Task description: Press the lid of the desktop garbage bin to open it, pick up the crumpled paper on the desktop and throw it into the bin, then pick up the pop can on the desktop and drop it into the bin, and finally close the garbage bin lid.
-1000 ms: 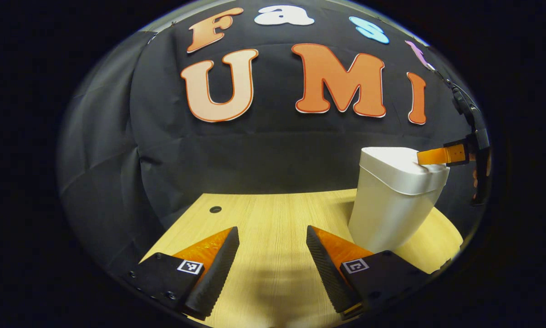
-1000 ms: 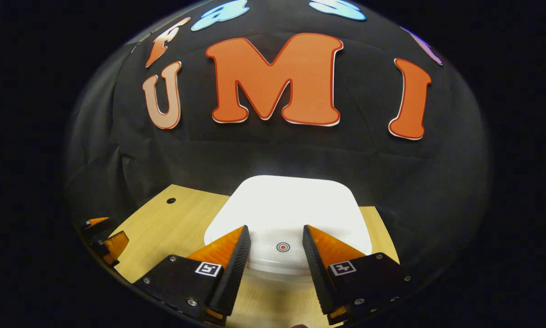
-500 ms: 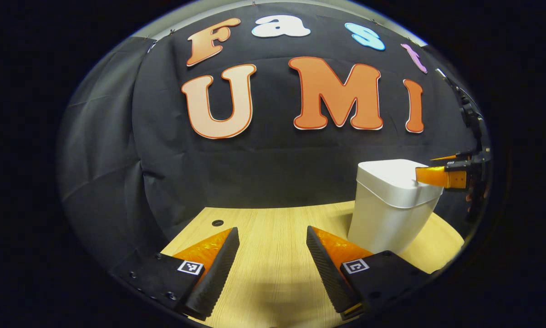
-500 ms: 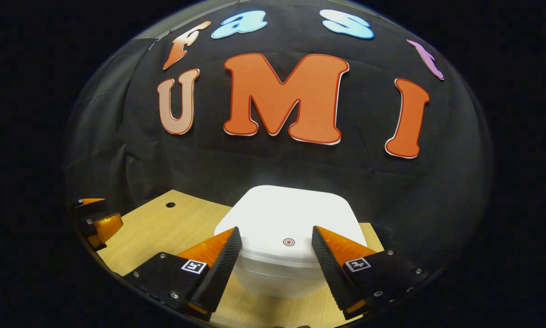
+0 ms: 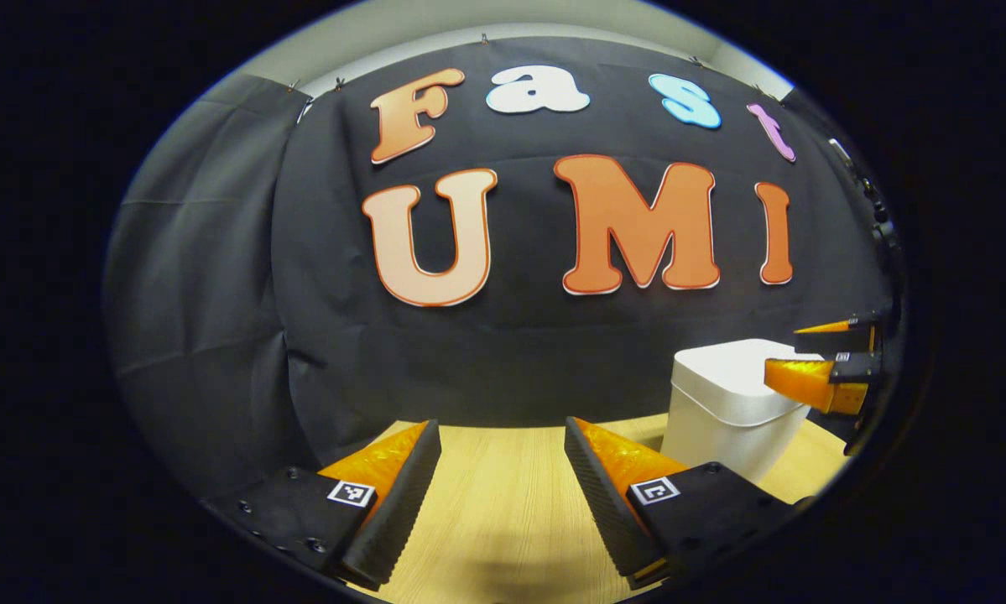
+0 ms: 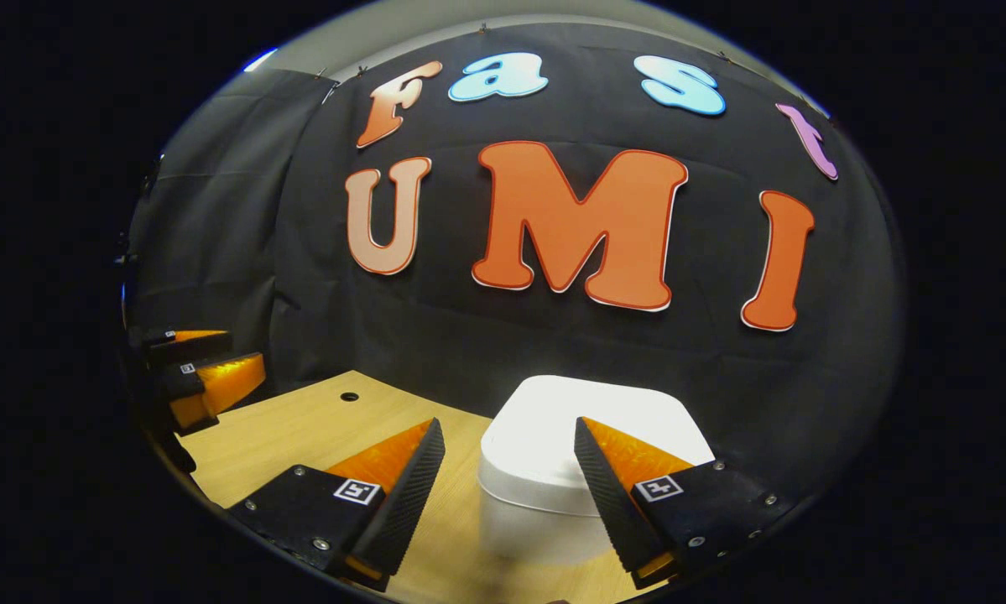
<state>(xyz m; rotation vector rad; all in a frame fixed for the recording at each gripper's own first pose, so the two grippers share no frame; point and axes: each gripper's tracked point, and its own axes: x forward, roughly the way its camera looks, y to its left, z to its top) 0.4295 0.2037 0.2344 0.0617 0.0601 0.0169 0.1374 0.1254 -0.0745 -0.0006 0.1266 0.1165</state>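
Wooden bench (image 6: pixel 301 428): white bin (image 6: pixel 553 495), lid down, just ahead of right tool (image 6: pixel 509 491), open, empty; left tool (image 5: pixel 503 491) likewise. Advice: confirm the lid sits flush.

Right gripper (image 6: pixel 509 432) drawing back and up off the white plastic bin's closed lid (image 6: pixel 591 424), left gripper (image 5: pixel 503 432) retreating too.

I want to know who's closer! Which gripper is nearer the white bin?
Right. The right gripper hangs just in front of the white bin, above its closed lid; the left gripper is off to its side over the table.
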